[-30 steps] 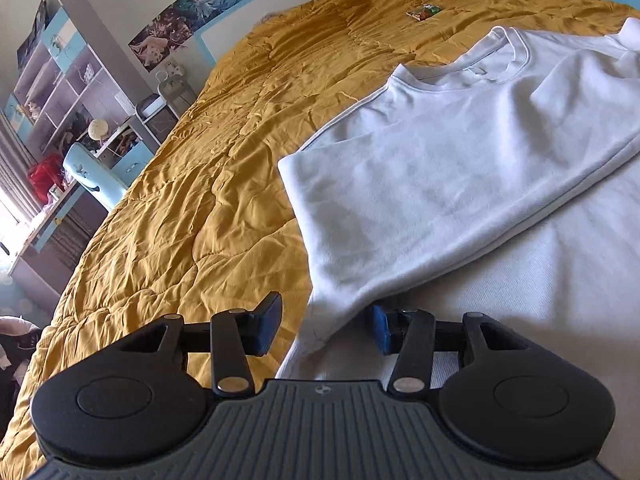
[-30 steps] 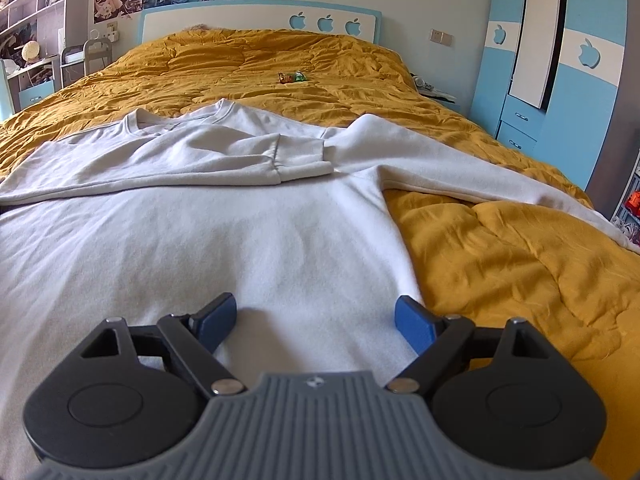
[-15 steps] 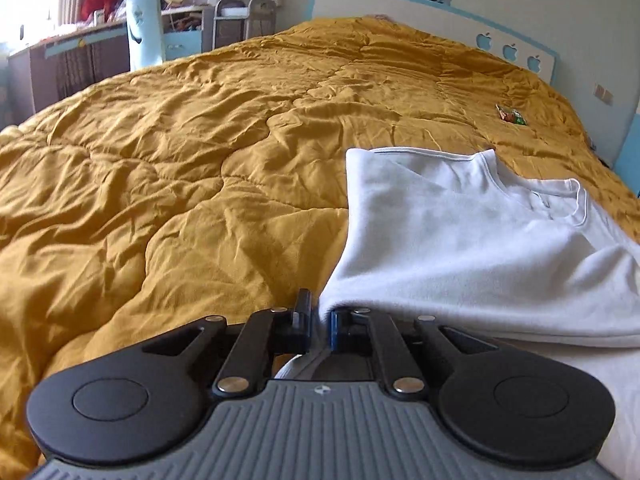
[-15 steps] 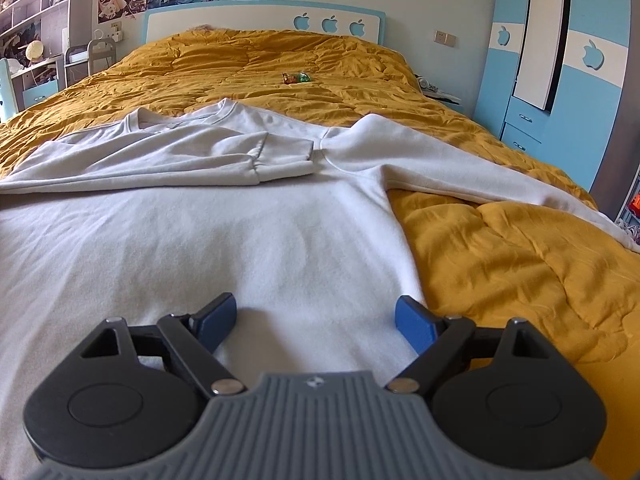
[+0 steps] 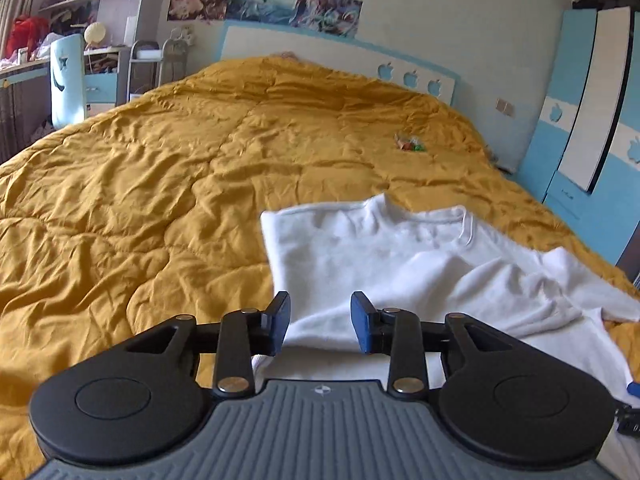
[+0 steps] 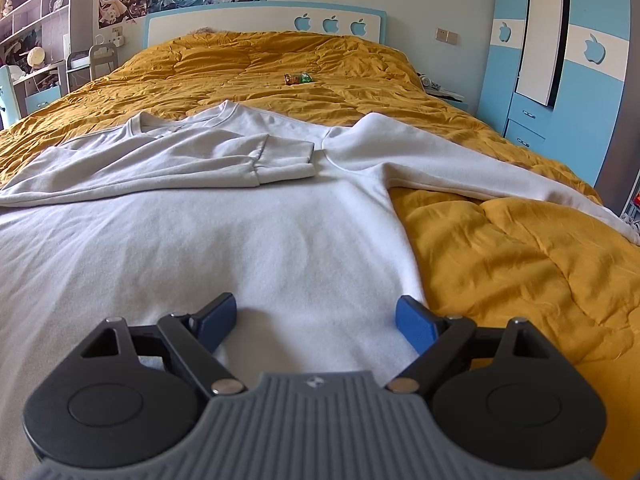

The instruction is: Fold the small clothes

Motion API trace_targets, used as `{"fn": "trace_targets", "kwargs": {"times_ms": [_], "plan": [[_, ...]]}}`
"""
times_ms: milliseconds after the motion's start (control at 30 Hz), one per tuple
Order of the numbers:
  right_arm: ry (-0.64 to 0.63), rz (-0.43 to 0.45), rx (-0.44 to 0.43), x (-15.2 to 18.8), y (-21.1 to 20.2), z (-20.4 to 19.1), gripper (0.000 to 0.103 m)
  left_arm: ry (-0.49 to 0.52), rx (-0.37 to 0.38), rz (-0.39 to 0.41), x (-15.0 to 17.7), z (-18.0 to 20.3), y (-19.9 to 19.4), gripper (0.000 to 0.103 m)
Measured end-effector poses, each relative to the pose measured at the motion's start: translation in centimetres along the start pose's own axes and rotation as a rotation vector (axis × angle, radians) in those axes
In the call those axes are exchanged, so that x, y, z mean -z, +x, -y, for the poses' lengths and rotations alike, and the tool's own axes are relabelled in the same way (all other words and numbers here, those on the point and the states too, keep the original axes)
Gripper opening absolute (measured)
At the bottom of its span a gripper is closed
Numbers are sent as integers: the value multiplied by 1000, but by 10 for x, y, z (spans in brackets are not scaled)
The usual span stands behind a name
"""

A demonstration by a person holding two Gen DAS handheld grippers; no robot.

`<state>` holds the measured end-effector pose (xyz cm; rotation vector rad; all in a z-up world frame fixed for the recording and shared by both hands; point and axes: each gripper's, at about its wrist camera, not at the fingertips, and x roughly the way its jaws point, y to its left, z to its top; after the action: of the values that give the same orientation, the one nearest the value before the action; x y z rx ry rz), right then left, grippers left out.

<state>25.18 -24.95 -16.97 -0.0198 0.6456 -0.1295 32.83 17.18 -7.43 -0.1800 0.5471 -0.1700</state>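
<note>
White sweatshirt (image 6: pixel 248 232) lies flat on a mustard-yellow quilt (image 6: pixel 520 264) covering the bed; collar points to 12 o'clock, toward the headboard (image 6: pixel 260 24). In the right wrist view, one sleeve is folded across the chest, cuff ending near the garment's middle; the other sleeve (image 6: pixel 480 168) runs out over the quilt toward 3 o'clock. Right gripper (image 6: pixel 316 320) hovers low over the lower body of the sweatshirt, blue pads (image 6: pixel 414 322) spread wide, nothing caught between them; cloth beneath looks smooth. Left gripper (image 5: pixel 320 322), in the left wrist view, sits above the folded side edge of the sweatshirt (image 5: pixel 380 264), jaws partly apart and opening, pads clear of the fabric; white cloth shows in the gap below but is not pinched. A small coloured wrapper (image 6: pixel 298 78) rests on the quilt at 12 o'clock, well apart from the collar. Blue-and-white wardrobe (image 6: pixel 560 72) stands at 2 o'clock beside the bed.
</note>
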Motion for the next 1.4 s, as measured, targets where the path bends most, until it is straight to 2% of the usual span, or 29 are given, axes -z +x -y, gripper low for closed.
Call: {"fn": "trace_targets", "kwargs": {"times_ms": [67,100,167,267,367,467,533,600,633,700,733,767,833,900,933,1000,1033,1067,1167,1233,1300,1400], "plan": [[0,1,1,0,0,0,84,-9,-13,0,-9,7,21,19],[-1,1,1,0,-1,0,84,-8,-43,-34,-11,11,42,1],[-1,0,0,0,-1,1,84,-16,-99,-116,-4,11,75,0],[0,-7,-7,-1,-2,2,84,-40,-203,-187,15,6,97,0],[8,-16,-24,-4,-4,5,83,-28,-226,-195,23,3,94,0],[88,-2,-64,-14,-14,24,82,-3,-262,-217,25,5,89,0],[171,54,-75,-22,-29,51,82,14,-299,-209,29,10,82,3],[282,133,-75,-31,-45,90,82,40,-337,-163,31,20,69,3],[326,179,-112,-33,-51,112,82,61,-341,-141,31,26,63,4],[425,185,-214,-40,-56,169,82,108,-316,-61,28,47,40,8],[464,174,-203,-43,-57,195,82,115,-301,-43,25,56,31,13],[489,166,-155,-43,-58,214,82,112,-285,-37,23,64,23,16],[523,137,-31,-42,-57,260,81,77,-244,-40,18,80,10,24],[647,99,6,-30,-50,308,78,32,-164,-68,15,92,0,32],[724,80,3,-22,-47,328,76,7,-80,-113,14,99,-1,37],[904,69,-55,2,-35,371,72,-37,13,-141,17,110,-8,38],[995,71,-72,14,-29,389,60,-48,31,-142,19,117,-12,38],[1082,83,-94,25,-23,405,52,-52,39,-146,21,122,-16,39],[1262,125,-170,42,-3,440,51,-39,52,-160,31,135,-26,39],[1346,158,-187,43,10,457,51,-27,36,-171,38,138,-32,40],[1384,175,-157,38,25,469,51,-1,0,-200,41,139,-34,40],[1414,172,-78,29,43,477,51,-23,-49,-199,40,126,-42,40]]}}
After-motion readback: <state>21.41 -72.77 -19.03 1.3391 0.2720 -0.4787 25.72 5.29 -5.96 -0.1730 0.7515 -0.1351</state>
